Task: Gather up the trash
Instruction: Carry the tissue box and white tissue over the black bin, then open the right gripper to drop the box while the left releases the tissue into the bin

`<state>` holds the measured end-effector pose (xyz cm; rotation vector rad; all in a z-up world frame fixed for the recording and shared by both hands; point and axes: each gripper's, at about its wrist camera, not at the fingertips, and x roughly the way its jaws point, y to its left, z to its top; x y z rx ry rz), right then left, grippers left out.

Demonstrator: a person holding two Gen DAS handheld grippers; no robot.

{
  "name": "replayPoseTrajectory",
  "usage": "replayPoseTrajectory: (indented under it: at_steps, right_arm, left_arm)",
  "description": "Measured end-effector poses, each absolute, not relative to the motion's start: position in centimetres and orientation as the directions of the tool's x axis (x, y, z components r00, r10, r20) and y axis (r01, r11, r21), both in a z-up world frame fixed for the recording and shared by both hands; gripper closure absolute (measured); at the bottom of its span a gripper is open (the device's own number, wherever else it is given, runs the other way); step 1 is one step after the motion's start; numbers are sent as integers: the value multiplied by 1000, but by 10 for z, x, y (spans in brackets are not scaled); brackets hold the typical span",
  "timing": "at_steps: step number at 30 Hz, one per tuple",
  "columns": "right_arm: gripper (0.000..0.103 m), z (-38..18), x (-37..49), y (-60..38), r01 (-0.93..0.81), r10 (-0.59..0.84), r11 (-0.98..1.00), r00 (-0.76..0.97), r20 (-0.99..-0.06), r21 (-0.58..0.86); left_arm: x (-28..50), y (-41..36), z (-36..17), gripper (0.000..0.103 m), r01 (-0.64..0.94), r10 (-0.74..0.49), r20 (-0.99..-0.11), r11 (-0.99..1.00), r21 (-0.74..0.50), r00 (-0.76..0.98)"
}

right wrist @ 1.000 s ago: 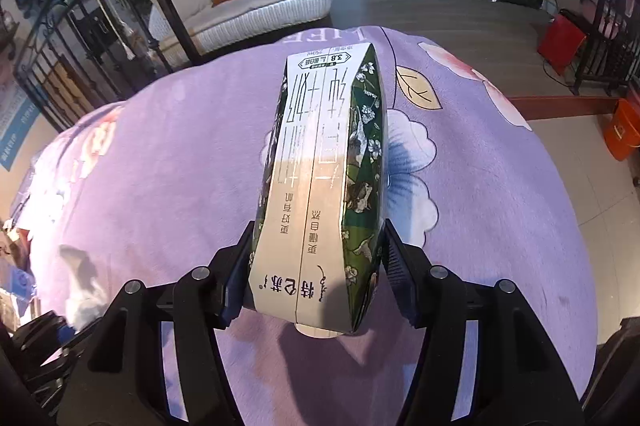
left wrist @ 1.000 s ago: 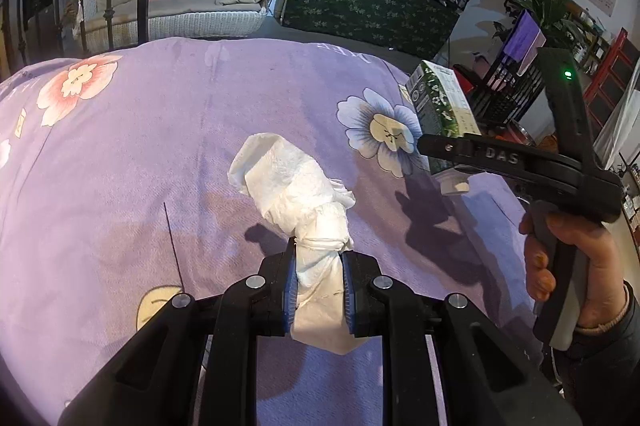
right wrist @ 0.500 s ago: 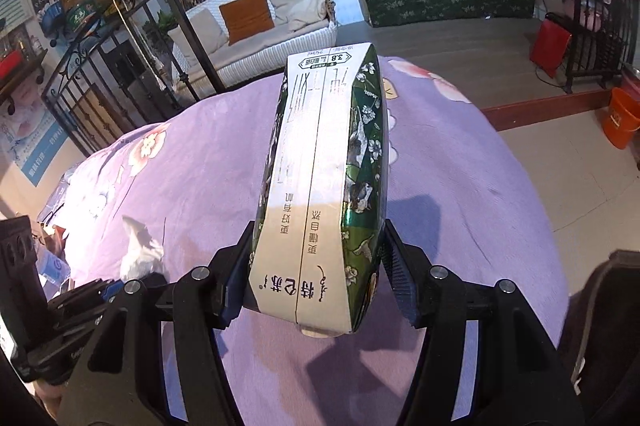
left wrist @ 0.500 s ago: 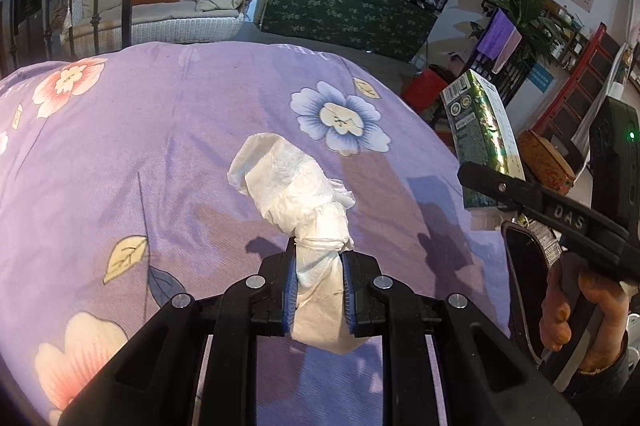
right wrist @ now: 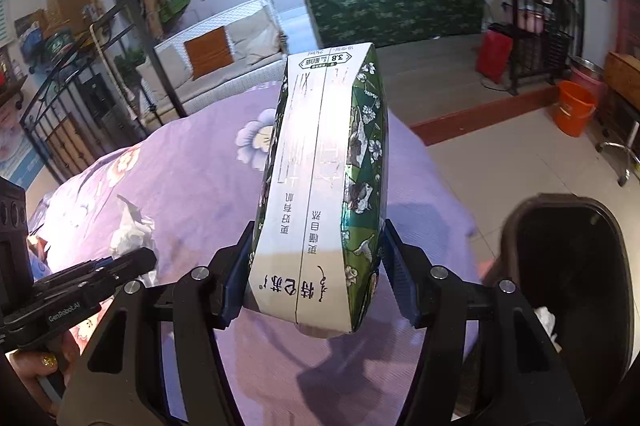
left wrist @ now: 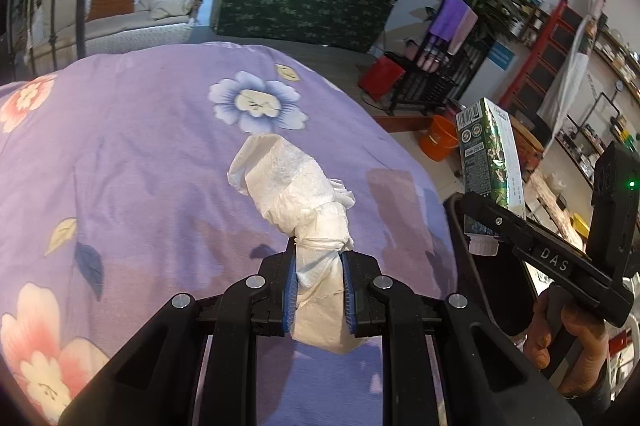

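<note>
The left gripper (left wrist: 319,289) pinches a twisted tissue (left wrist: 296,191); the right gripper (right wrist: 316,288) clamps a milk carton (right wrist: 326,185), with the black bin (right wrist: 580,266) just right of it, probably for dropping.

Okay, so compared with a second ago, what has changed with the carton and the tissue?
Both hands have swung toward the bed's edge. The right gripper carried the milk carton off the purple bedspread until the black trash bin came into view beside it. The left gripper followed with the tissue wad. Nothing was released: both jaws stay clamped as before.
</note>
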<state>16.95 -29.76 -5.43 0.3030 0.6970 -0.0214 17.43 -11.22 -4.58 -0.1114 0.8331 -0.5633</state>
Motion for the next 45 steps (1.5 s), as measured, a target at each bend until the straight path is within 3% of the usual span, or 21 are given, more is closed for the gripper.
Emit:
replayPoseTrajectory:
  at_steps: [16,32,35,45]
  right_arm:
    - [43,-99,91,-421,445,-137,863,663,-736,240]
    - [43,-157,100,-479,605,-169,769,507,-845,209]
    - [36,-161,100,-483,619,-167,754,507,-845,222]
    - [36,-134,80,-485,639,-244,736,560,-792,226]
  left_arm:
    - [140,-199,-47,85,620,-629,-663,723,-306,406]
    - [129,-255,-53,85,702,-655,-684,650,-292,321]
    - [127,-263,-56,85,709,-654,-692,642,-292,306]
    - [121,-295,-64,85,751,-657,-714,592,-292,241]
